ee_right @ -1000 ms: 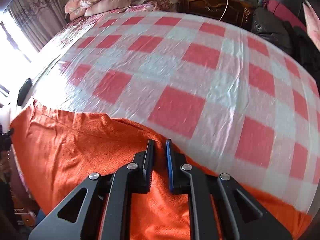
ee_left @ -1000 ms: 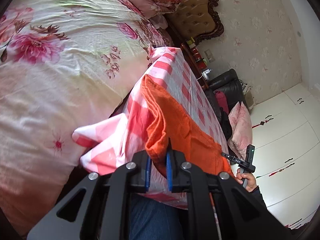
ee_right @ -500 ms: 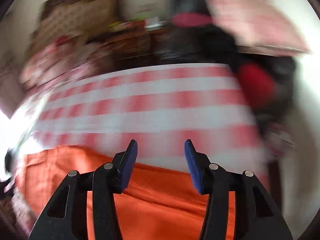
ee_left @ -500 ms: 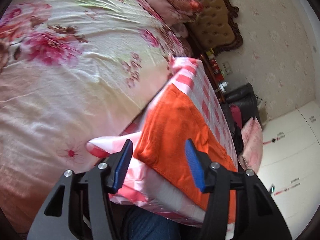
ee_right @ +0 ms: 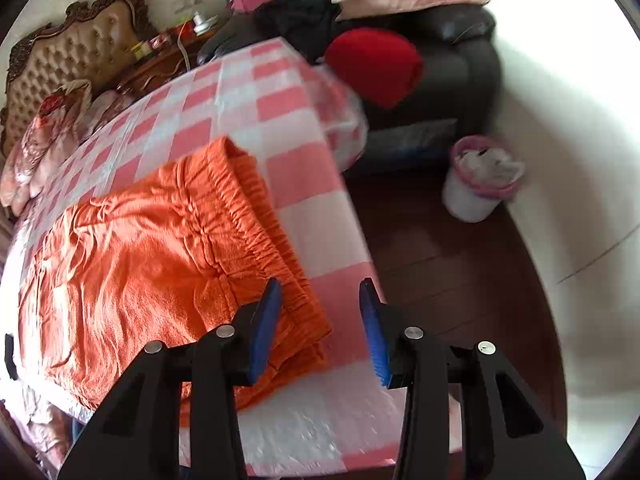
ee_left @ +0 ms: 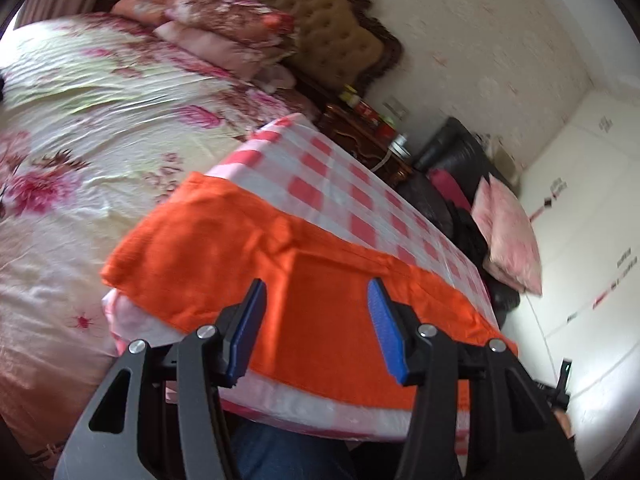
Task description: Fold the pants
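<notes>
The orange pants lie flat on the table with the red-and-white checked cloth, along its near edge. In the right wrist view the pants show their gathered elastic waistband at the right end. My left gripper is open and empty, just above the pants near their middle. My right gripper is open and empty, over the waistband corner and the cloth beside it.
A bed with floral sheets lies left of the table. A black sofa with pink cushions and a red cushion stands past the table's far right corner. A small bin stands on the dark wood floor.
Both grippers were shut on the orange pants one second ago. They have opened, let go and pulled back; the pants now lie flat on the table.
</notes>
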A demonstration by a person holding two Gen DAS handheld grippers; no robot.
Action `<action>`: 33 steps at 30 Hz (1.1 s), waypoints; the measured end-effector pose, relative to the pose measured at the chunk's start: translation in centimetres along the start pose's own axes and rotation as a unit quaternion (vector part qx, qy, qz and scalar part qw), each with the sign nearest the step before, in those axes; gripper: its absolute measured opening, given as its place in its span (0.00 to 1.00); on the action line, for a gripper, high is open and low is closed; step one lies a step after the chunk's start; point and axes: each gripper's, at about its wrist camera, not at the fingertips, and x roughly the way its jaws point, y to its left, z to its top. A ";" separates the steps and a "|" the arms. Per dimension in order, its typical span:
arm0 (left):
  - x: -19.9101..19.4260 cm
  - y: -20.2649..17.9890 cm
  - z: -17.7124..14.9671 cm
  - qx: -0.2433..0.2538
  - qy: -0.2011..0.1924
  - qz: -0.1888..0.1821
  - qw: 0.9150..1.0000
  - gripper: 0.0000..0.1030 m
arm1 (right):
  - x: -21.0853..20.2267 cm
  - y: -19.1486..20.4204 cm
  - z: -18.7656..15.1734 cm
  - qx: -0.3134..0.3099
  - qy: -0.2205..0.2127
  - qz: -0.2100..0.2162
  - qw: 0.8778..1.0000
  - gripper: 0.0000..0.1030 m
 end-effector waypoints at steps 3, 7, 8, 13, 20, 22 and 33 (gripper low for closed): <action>0.0 -0.6 -0.9 0.004 -0.007 0.029 1.000 0.51 | -2.2 0.2 -0.6 -0.001 -0.030 0.038 0.999 0.39; -1.6 5.0 -0.4 -0.135 -0.010 0.042 0.990 0.51 | -3.1 1.5 -1.9 -0.029 -0.038 -0.045 0.998 0.39; -2.1 7.4 -0.4 -0.184 -0.014 0.031 0.982 0.51 | -3.6 2.0 -2.4 -0.028 -0.042 -0.024 0.998 0.41; -3.3 15.0 -1.7 -0.299 -0.035 -0.002 0.954 0.47 | -5.9 10.8 -5.1 -0.114 -0.081 0.045 0.989 0.55; -2.3 18.8 -1.8 -0.342 -0.031 -0.063 0.937 0.43 | -3.4 21.8 -6.8 -0.154 -0.037 0.102 0.982 0.55; -1.3 20.8 -1.9 -0.363 -0.026 -0.083 0.928 0.43 | -2.9 23.9 -7.8 -0.164 -0.022 0.113 0.980 0.55; 3.5 23.7 -2.1 -0.332 0.003 -0.184 0.925 0.39 | -0.1 28.2 -11.0 -0.217 0.039 0.039 0.975 0.56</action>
